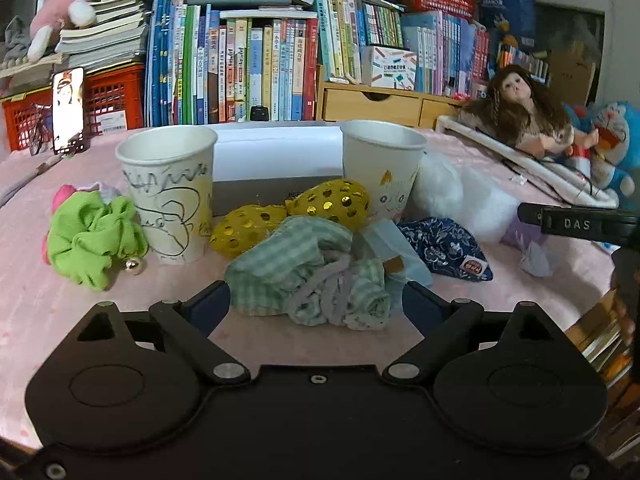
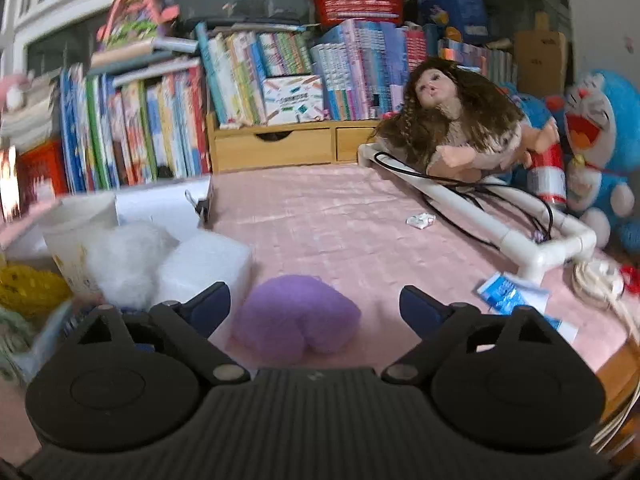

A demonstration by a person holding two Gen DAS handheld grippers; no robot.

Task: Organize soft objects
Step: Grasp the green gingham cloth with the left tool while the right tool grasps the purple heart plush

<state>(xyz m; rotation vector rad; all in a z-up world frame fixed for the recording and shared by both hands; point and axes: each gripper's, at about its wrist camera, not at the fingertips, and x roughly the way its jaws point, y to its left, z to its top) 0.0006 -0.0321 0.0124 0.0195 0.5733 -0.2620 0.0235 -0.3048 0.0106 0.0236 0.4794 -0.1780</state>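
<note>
Plainly, "DAS" in raised letters on the black bar (image 1: 578,224).

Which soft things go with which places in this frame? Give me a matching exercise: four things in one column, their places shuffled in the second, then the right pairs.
Things
1. green scrunchie
2. striped cloth
3. purple pad
4. yellow dotted pouch

Places
A. between the open fingers of the right gripper
B. on the pink cover between the two paper cups
C. left of the scribbled paper cup
D. just ahead of the open left gripper

Pairs: 1-C, 2-D, 3-A, 4-B
</note>
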